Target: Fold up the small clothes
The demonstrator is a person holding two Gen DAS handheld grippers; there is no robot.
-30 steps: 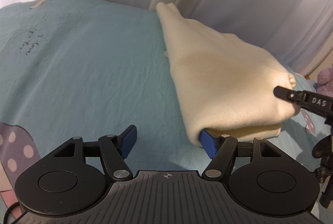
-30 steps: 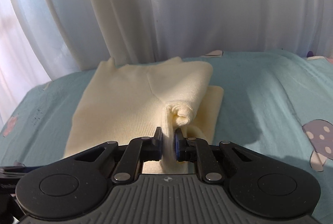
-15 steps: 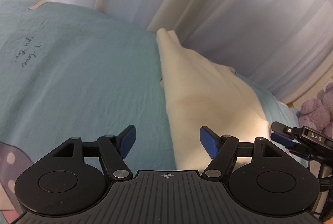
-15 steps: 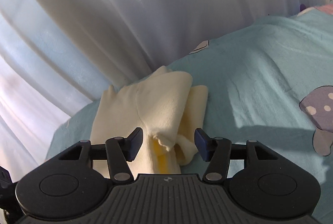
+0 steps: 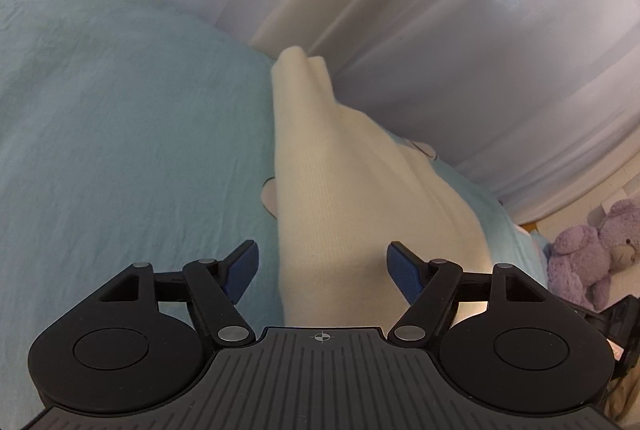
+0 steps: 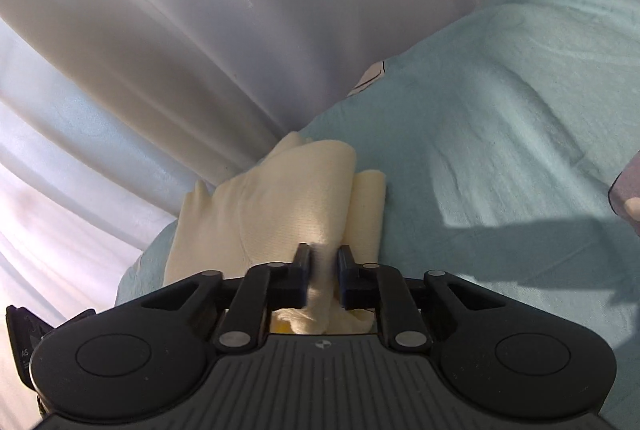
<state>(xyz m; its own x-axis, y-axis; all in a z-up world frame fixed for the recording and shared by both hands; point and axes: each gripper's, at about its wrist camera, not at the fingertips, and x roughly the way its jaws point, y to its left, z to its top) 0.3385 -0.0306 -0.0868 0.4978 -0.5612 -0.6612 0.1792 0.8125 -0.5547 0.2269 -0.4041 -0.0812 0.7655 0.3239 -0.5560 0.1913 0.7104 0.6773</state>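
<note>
Right gripper (image 6: 323,262) pinched on a bunched fold of the cream garment (image 6: 280,214), likely to carry it over. Left gripper (image 5: 322,270) spread wide, gripping nothing; garment runs ahead between its fingers across the teal bedsheet (image 5: 120,130).

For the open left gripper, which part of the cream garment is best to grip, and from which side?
Probably the near left edge of the cream garment, approached from the bedsheet side. The left gripper is open there, and that edge lies flat and exposed.
</note>
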